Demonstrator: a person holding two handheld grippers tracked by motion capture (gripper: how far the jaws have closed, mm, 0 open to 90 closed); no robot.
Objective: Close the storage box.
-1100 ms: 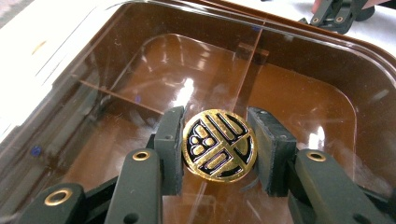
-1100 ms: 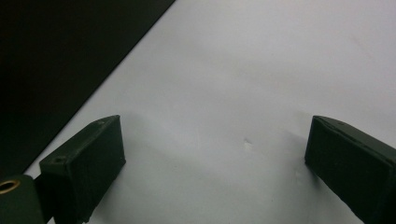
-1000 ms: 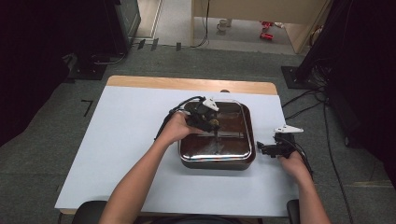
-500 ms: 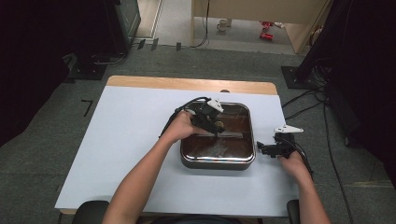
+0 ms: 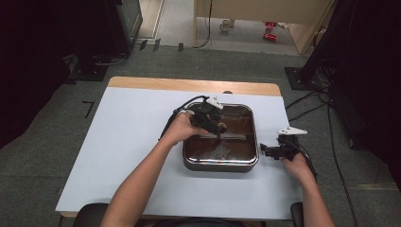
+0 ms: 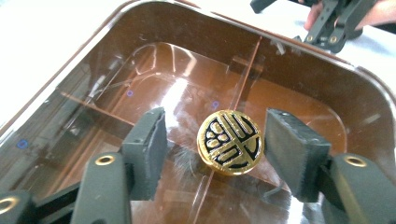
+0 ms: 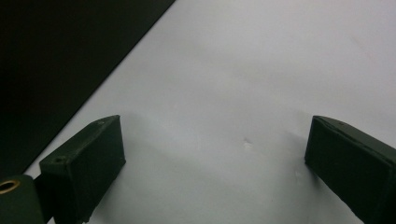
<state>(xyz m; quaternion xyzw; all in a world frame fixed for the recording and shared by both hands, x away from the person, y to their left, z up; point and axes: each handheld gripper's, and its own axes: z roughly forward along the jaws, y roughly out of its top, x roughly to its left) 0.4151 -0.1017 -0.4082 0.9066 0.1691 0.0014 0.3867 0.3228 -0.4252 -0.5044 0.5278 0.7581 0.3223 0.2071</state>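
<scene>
Gold-and-black knob [image 6: 229, 142], round and stamped with a dark pattern, sits at the middle of a clear brown lid [image 6: 140, 84] that covers a square metal pan [image 5: 221, 163] on the white table [image 5: 123, 137]. In the left gripper view the knob lies directly between the two black jaws, a little nearer the one on that view's right, with a clear gap on each side, so neither pad touches it. The left gripper [image 6: 212, 149] is spread wide around the knob and holds nothing. Being round, the knob has no long axis to line up with; what matters is that it already lies on the line between the pads, so a straight closing should catch it on its rim. In the high view the left gripper [image 5: 213, 124] hangs over the pan's centre, while the right gripper [image 5: 269, 151] rests on the table just beside the pan's right edge, well away from the knob. Its own view shows its jaws wide apart over bare table, empty. The left hand [image 5: 179, 128] is plainly the nearer, and lifting the lid looks like its job.
</scene>
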